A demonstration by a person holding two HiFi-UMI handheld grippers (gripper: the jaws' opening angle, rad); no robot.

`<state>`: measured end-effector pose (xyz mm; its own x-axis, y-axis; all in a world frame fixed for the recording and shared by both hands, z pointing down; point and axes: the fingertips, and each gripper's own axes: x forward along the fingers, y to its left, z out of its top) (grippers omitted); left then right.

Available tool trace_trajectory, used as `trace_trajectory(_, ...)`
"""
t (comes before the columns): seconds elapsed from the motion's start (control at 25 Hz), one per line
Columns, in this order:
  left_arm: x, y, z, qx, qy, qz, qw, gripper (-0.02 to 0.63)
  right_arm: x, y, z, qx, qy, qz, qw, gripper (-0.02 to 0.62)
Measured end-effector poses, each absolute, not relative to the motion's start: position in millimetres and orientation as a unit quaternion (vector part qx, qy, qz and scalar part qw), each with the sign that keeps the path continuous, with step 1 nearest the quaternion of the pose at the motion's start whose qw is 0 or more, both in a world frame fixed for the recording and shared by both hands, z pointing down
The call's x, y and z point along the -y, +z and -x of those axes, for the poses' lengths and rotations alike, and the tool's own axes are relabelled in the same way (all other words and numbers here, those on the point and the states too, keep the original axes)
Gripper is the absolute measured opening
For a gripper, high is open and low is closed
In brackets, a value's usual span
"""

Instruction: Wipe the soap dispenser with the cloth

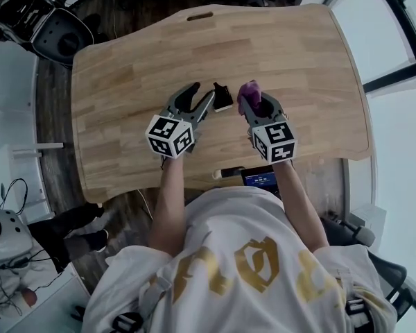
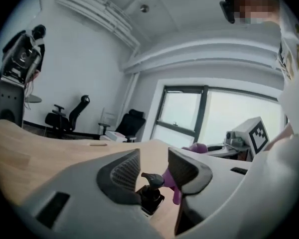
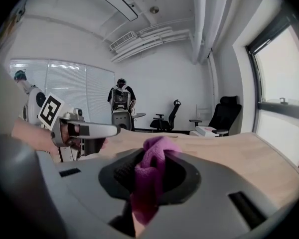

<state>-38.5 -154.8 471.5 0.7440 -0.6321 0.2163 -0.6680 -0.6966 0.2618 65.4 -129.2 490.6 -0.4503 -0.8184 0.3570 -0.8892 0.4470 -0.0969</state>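
A person in a white shirt with gold print (image 1: 249, 262) is at a light wooden table with rounded corners (image 1: 125, 75) and holds 2 grey grippers over its near half, in the middle of the head view. The left gripper (image 1: 200, 94) has its jaws apart, and no pad presses on anything. In the left gripper view the small black soap dispenser with a pump head (image 2: 151, 192) shows low in the frame, in the gap between the 2 jaws. It seems to stand on the table beyond the pads. In the head view the soap dispenser is just beside the tip of the jaw nearer the centre, between the 2 grippers. The right gripper (image 1: 258, 101) is closed on a soft purple cloth (image 3: 152, 176). The cloth is pinched between the dark pads, 1 bunch rises above them and a longer fold hangs below. In the head view the cloth is at the jaw tips, just right of the soap dispenser, and I cannot tell whether they touch. In the right gripper view the left gripper shows at the left of the frame. Beyond the table, black office chairs (image 2: 67, 116) stand near a white wall, and a large window (image 2: 199, 116) is at the right of the left gripper view
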Motion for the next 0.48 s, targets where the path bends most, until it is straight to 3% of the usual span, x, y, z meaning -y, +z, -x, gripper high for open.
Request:
trace_trajectory(0.12, 155, 459, 55, 0.417, 0.047, -0.894, 0.157, 0.017, 124, 480, -69, 0.836, 0.129, -0.519, 0.124, 0.077)
trace_trajectory(0.48, 132, 463, 59, 0.464, 0.107, -0.869, 0.137, 0.009, 100, 465, -63, 0.837, 0.1, -0.519, 0.139, 0.064)
